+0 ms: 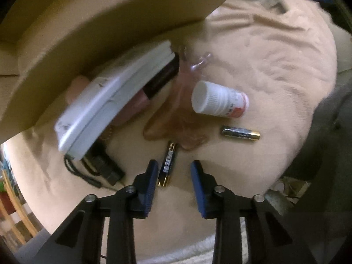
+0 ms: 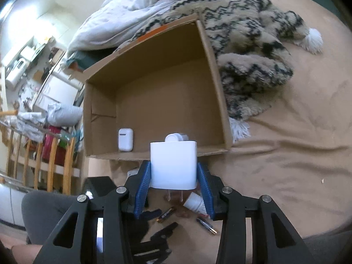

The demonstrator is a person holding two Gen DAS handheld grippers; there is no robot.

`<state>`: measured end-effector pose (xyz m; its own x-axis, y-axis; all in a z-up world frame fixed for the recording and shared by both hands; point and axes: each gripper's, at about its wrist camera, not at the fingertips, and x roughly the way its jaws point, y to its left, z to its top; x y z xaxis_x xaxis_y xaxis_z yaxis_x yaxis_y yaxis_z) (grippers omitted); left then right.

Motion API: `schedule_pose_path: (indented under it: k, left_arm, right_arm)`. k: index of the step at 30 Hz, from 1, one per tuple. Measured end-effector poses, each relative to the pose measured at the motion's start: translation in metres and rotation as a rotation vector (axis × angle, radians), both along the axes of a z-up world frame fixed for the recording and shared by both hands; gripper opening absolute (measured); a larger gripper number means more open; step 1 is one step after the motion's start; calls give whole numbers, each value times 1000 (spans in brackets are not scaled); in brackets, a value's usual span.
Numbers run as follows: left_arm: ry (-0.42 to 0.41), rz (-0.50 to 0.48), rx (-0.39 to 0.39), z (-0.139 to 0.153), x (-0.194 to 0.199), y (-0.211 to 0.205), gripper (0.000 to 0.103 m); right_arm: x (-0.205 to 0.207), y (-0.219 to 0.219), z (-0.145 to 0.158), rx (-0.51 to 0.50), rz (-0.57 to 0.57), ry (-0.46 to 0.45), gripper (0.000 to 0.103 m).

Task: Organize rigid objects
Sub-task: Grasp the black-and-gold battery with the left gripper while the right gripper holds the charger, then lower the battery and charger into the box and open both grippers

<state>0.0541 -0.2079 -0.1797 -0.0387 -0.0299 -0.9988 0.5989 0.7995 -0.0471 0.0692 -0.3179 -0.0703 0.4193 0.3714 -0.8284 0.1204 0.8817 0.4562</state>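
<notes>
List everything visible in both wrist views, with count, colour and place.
Open cardboard box: one, brown, on the bed.
White earbud case: one, inside the box, near corner.
White square plug charger: one, between the right hand-held gripper's pads, prongs down.
White-capped pill bottle: one, white and red, lying on the tan bedsheet.
Black-and-gold batteries: two, one beside the bottle, one between the left pads.
Patterned fuzzy blanket: one, beige and black, beside the box.
Black cable: one, on the sheet.
Left hand-held gripper: blue pads, not yet pressing the battery.
Right hand-held gripper: blue pads, shut on the charger.
</notes>
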Motion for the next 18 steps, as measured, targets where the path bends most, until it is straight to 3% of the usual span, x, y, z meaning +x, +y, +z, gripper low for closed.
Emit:
schedule_pose_path:
  k: [3,5,18]
  left_arm:
    - [-1,25,4,-3,5,6,9]
    - [12,55,-10,0,10,11,9]
    - [-91,273,-50,49,34,85,9]
  right_arm:
    - [2,1,-1,-1,6,2,45]
    - [2,3,-1,-4,15,5,45]
    - [2,12,-2,-46,42,8,45]
